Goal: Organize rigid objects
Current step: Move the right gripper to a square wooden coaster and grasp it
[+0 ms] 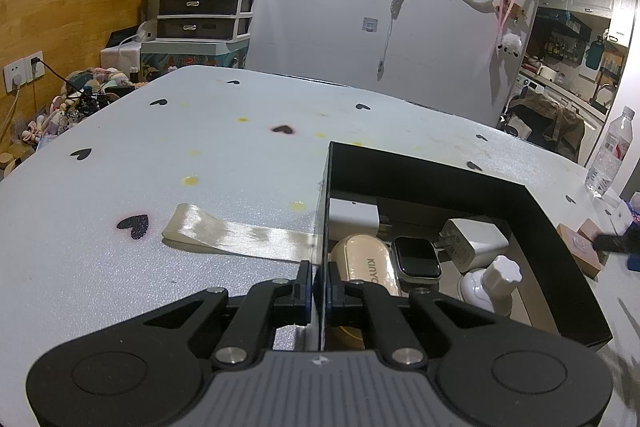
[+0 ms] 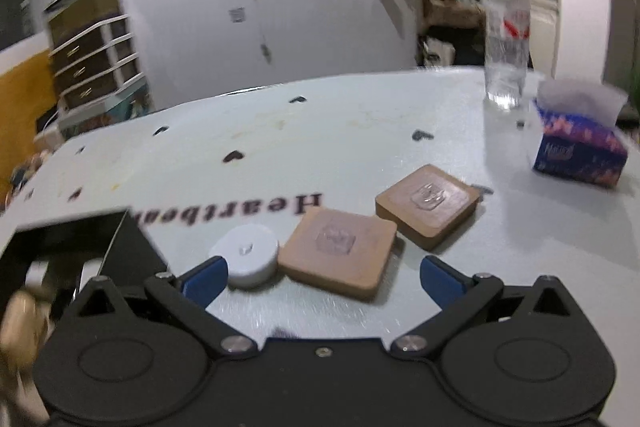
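Observation:
My left gripper (image 1: 319,287) is shut on the thin left wall of an open black box (image 1: 400,167). Inside the box lie a beige case (image 1: 364,263), a smartwatch (image 1: 416,259), a white charger (image 1: 474,243), a white knobbed piece (image 1: 492,283) and a white cube (image 1: 354,219). My right gripper (image 2: 322,275) hangs open just above the table. A white round puck (image 2: 246,259) sits by its left fingertip, and a tan square block (image 2: 340,251) lies between the fingers. A second tan block (image 2: 430,203) lies farther right. The right wrist view is blurred.
The white table (image 1: 160,147) has black hearts printed on it and a glossy beige strip (image 1: 224,231) lying left of the box. A water bottle (image 2: 506,43) and a tissue box (image 2: 576,147) stand at the far right. Drawers and clutter sit beyond the table's far-left edge.

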Motion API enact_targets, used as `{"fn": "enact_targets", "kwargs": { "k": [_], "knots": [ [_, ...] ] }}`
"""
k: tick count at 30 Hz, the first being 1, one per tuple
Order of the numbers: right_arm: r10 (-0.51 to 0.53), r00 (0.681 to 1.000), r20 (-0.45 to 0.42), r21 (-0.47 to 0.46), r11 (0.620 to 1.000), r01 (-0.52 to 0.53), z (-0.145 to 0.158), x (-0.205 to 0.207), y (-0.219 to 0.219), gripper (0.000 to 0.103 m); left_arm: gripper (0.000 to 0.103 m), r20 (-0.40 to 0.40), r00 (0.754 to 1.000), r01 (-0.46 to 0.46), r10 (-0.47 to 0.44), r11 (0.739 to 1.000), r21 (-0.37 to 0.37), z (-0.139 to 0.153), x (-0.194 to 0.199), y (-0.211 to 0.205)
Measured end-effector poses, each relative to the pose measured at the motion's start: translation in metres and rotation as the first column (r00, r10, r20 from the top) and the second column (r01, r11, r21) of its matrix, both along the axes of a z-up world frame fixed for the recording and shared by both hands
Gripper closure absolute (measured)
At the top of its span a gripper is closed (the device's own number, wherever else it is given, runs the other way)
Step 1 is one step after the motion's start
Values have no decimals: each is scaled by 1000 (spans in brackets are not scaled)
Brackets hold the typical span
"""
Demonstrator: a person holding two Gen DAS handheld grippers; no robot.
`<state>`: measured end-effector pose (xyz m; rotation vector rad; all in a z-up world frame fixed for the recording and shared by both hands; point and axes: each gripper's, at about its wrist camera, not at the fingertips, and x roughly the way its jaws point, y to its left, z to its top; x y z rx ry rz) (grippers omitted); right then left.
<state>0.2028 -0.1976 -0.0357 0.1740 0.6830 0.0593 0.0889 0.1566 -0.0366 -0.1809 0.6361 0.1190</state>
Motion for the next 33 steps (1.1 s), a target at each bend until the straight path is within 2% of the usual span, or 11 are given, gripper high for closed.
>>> {"fn": "enact_targets", "kwargs": {
  "k": [5,11,13,16,20,27,33],
  "knots": [
    [-106,991,-85,74,991,112,-8,42,1,0,97,0,1000,-1,1,1000,0,0,0,0],
    [-223,961,-165,69,969,237,-24,72,6,0,97,0,1000,-1,1,1000,-1,0,0,0],
    [-248,957,-150,47,965,258,-26,74,10,0,97,0,1000,-1,1,1000,0,0,0,0],
    [-256,956,-145,3,966,259,-28,73,17,3,97,0,1000,-2,2,1000,-1,0,0,0],
    [-264,957,-120,-61,964,258,-29,69,16,23,97,0,1000,-2,2,1000,-1,0,0,0],
    [-180,978,-103,-52,983,175,-29,58,4,25,97,0,1000,-4,4,1000,-1,0,0,0],
    [-141,983,-121,-24,990,139,-26,49,-2,25,97,0,1000,-4,4,1000,-1,0,0,0]
  ]
}}
